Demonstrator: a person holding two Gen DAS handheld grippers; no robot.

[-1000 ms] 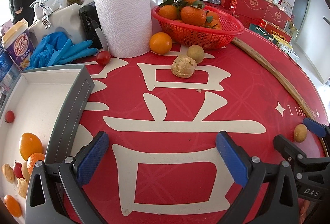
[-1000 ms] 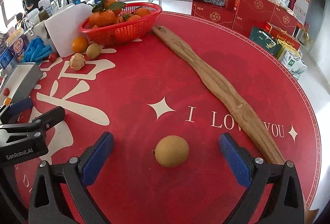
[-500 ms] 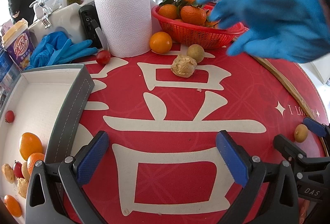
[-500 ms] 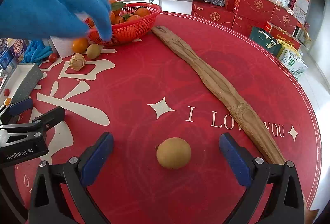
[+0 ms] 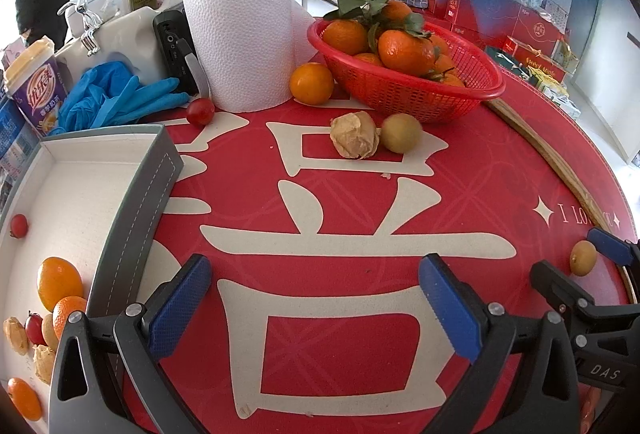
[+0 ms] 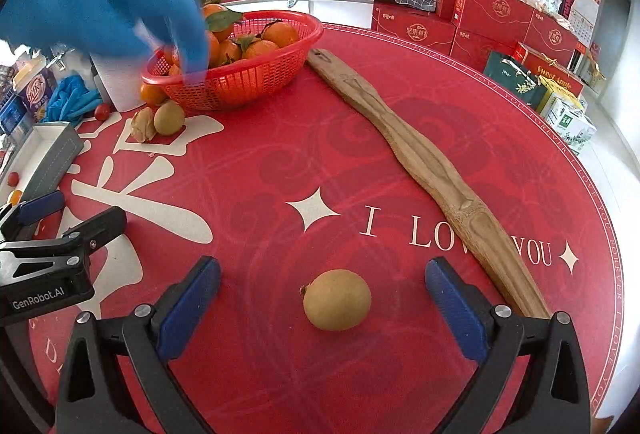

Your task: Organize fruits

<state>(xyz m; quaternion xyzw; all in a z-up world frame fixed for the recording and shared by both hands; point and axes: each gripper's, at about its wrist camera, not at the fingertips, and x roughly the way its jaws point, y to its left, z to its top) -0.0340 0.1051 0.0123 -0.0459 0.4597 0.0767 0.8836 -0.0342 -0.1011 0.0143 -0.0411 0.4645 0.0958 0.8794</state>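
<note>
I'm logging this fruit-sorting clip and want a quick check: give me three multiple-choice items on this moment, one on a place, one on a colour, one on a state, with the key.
1. Where does the round tan fruit lie?
A. On the red tablecloth, between the open right tongs
B. In the red basket
C. In the grey-rimmed tray

2. What colour is the basket that holds the leafy oranges?
A. White
B. Red
C. Green

3. What state are the left tongs in?
A. Shut on a cherry tomato
B. Shut on an orange
C. Open, holding nothing

Key: 1 A, the fruit sits on the cloth with a blue pad on either side, touching neither. 2 B, the mesh basket is red in both views. 3 C, the pads stand wide apart over bare cloth.
</note>
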